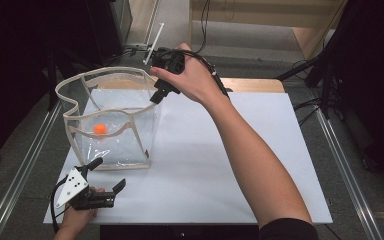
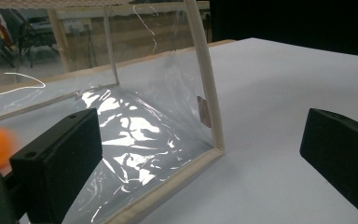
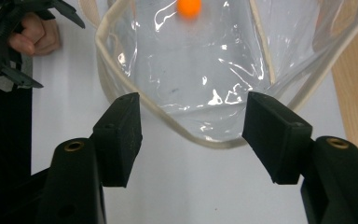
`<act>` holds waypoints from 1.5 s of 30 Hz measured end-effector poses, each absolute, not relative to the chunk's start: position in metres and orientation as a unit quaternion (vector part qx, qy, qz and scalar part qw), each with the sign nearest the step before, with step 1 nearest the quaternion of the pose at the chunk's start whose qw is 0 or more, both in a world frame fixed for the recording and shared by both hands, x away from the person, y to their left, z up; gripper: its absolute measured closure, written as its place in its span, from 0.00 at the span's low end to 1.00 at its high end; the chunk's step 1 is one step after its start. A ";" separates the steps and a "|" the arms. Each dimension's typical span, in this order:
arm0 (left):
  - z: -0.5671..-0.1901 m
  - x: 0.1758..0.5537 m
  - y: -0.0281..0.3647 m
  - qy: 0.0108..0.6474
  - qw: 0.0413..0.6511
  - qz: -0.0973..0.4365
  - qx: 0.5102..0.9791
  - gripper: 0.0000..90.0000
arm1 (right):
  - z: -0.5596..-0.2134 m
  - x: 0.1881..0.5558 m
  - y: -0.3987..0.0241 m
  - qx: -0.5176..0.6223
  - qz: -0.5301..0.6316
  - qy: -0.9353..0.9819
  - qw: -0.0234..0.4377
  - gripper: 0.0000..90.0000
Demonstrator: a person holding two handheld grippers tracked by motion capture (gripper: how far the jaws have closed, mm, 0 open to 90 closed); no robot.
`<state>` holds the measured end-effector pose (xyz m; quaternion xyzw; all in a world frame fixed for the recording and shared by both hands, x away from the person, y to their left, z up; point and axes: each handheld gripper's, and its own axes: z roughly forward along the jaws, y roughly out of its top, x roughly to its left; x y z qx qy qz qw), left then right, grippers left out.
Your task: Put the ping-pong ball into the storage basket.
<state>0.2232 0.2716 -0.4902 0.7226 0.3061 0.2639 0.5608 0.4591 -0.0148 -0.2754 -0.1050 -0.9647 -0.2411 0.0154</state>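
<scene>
— Black jaws of the right gripper (image 3: 193, 140) are seen closest to the lens in the right gripper view, parted, with nothing clasped between them. What is pictured beyond?

— Directly below them, the cream-trimmed rim of a clear plastic bag (image 3: 200, 79) is framed, and an orange ball (image 3: 189, 7) is caught, blurred, inside the bag's walls. Whether the ball is resting on the bottom or is in the air cannot be told from that blur.

— And from the high view?

— The right gripper (image 1: 156, 96) is held over the bag's (image 1: 112, 125) far corner by a hand (image 1: 192, 77), with the orange ball (image 1: 99, 129) shown within the bag. The bag is stood upright on a white table (image 1: 240, 160), its handles (image 1: 72, 102) looped outward on the left.

— Where is the other claw?

— The left gripper (image 1: 109, 176) is kept low at the table's near left corner, just in front of the bag. Its jaws are released and spread wide, the bag's near corner edge (image 2: 209, 98) being seen between them without contact. Cables (image 1: 305, 107) and a metal rail (image 1: 345, 165) are visible beside the table, well apart from the work.
</scene>
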 end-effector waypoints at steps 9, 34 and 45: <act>-0.490 0.223 0.271 0.306 0.562 0.264 0.722 0.00 | -0.285 0.453 -0.035 -0.121 -0.245 -0.962 0.015 0.32; -0.490 0.223 0.271 0.306 0.559 0.265 0.723 0.00 | -0.319 0.434 -0.068 -0.146 -0.241 -0.959 0.015 0.16; -0.490 0.223 0.271 0.305 0.558 0.267 0.724 0.00 | -0.332 0.428 -0.081 -0.153 -0.251 -0.956 0.023 0.12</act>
